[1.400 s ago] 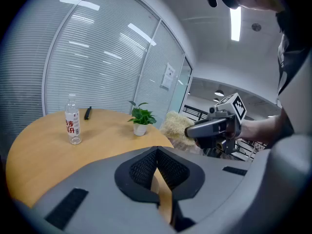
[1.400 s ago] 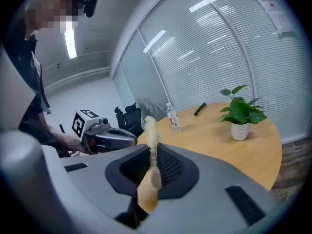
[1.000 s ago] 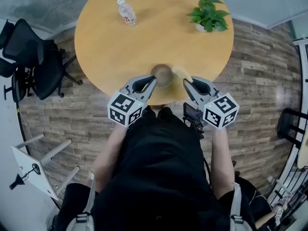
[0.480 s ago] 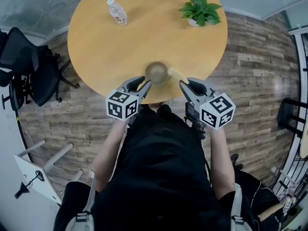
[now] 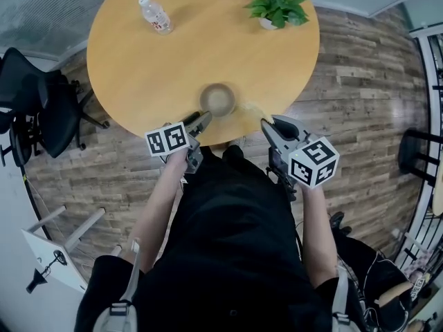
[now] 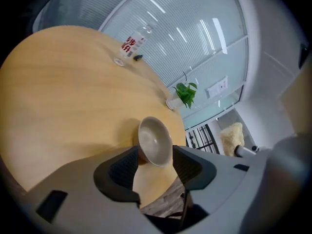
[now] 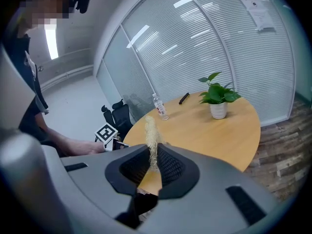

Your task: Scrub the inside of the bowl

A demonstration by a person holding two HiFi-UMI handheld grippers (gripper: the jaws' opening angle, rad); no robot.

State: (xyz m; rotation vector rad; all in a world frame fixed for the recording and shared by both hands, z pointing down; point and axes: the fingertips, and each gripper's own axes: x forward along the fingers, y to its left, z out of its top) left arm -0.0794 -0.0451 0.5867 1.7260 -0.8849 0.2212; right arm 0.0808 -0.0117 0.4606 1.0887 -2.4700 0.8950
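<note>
Just one bowl (image 5: pixel 218 99), one scrubber (image 7: pixel 151 140) (pinched), one bottle (image 5: pixel 155 14), one plant (image 5: pixel 275 4)

**Left jaws wide, right jaws clamped**

My left gripper (image 5: pixel 201 119) points forward and down. Its jaws have just been opening and now stand wide apart. The bowl (image 6: pixel 155 140) sits at their tips, and neither pad presses on it. My right gripper (image 5: pixel 266 122) slants down the same way, jaws closed on a pale fibrous scrubber (image 7: pixel 151 135). My left forearm (image 5: pixel 160 203) and right forearm (image 5: pixel 311 220) both reach forward from my sides.
</note>
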